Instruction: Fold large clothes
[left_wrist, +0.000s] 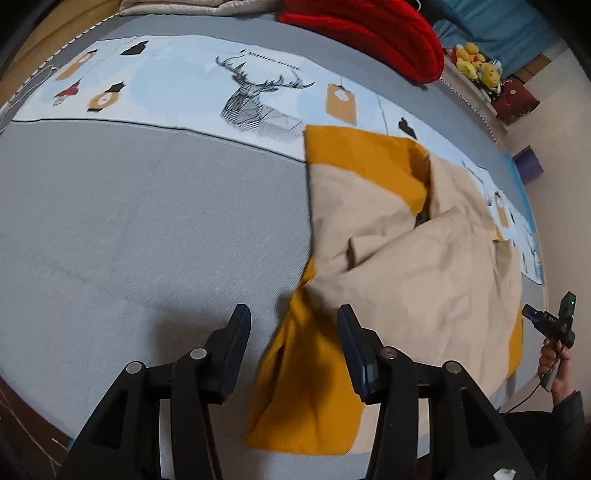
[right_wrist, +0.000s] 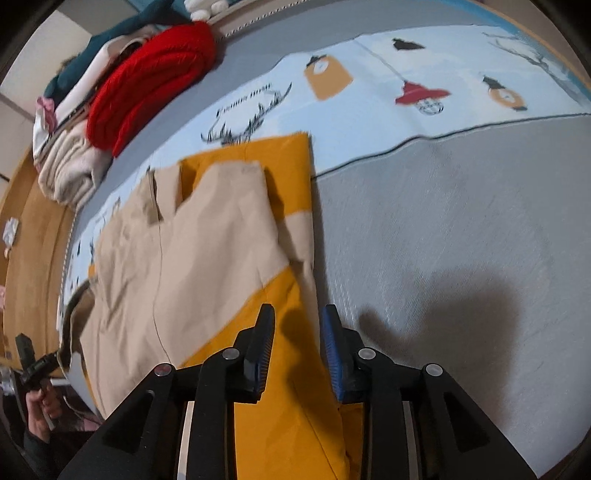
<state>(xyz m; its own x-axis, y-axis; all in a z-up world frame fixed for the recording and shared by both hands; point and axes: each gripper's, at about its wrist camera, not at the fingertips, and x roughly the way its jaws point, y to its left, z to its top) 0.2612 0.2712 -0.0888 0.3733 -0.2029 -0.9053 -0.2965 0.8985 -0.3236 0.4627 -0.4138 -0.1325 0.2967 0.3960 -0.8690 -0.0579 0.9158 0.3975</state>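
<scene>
A beige and mustard garment (left_wrist: 406, 266) lies spread on the grey bed (left_wrist: 129, 240). In the left wrist view it reaches from the printed cloth down to the near edge. My left gripper (left_wrist: 293, 325) is open just above the mustard sleeve (left_wrist: 306, 398); the sleeve's edge lies between its jaws, untouched. In the right wrist view the same garment (right_wrist: 207, 240) fills the left half. My right gripper (right_wrist: 298, 326) is open over the garment's mustard part (right_wrist: 280, 413), with the cloth in the gap and the pads clear of it.
A pale blue printed cloth (left_wrist: 166, 81) with a deer runs across the bed behind the garment. A red knit (left_wrist: 369, 29) and folded laundry (right_wrist: 70, 170) are piled at the far edge. A person's hand (left_wrist: 554, 354) holds a small black device beside the bed.
</scene>
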